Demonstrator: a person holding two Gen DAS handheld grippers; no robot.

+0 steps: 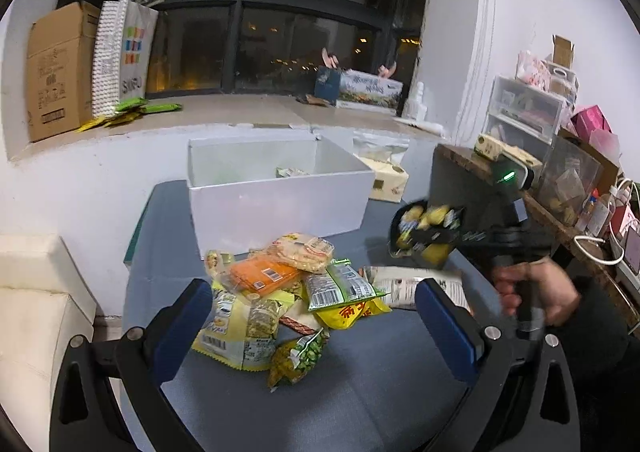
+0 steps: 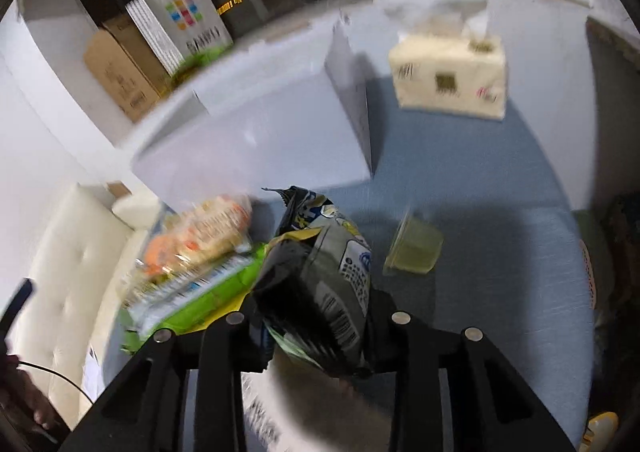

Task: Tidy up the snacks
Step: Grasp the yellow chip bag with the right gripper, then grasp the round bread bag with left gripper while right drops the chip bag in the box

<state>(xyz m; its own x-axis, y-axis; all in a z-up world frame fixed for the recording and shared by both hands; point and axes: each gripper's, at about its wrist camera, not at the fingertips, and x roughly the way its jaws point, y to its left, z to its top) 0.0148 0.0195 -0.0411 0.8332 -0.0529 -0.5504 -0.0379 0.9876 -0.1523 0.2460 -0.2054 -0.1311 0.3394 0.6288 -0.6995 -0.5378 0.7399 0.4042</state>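
A pile of snack packets point(image 1: 288, 292) lies on the blue-grey table point(image 1: 360, 392), in front of an open white box point(image 1: 280, 192). My left gripper point(image 1: 314, 316) is open and empty, its blue pads on either side of the pile's near part. My right gripper point(image 1: 428, 236) is shut on a black and yellow snack bag point(image 1: 424, 228), held in the air right of the box. In the right wrist view the bag point(image 2: 320, 280) is pinched between the jaws, above the pile point(image 2: 200, 260) and near the box point(image 2: 260, 132). One packet point(image 1: 292, 172) lies inside the box.
A tissue pack point(image 2: 448, 80) stands on the table right of the box, and a small clear green cup point(image 2: 414, 248) lies near it. A cluttered shelf point(image 1: 560, 188) is at the right. A cardboard box point(image 1: 56, 72) and a bag point(image 1: 124, 52) sit on the window sill. A white sofa point(image 1: 36, 300) is at the left.
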